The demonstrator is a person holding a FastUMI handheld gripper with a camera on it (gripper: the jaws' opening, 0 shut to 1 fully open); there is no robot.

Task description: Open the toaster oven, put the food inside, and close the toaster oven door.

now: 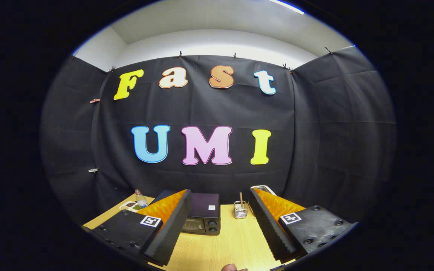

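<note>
We see black cloth walls (217,109) clipped up around a light wooden table (232,241), white wall (217,45) above, and a ceiling light strip (286,5).

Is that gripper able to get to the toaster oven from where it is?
Probably yes: the gripper is open, and the toaster oven sits just beyond its fingers on the table, with nothing between.

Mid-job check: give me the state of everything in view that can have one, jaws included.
toaster oven: door shut, standing on the table beyond the jaws.
gripper: jaws open wide, nothing between them, well short of the oven.
water bottle: upright, cap on.
wire holder: upright, a stick standing in it.
food tray: flat on the table beside the bottle.
</note>
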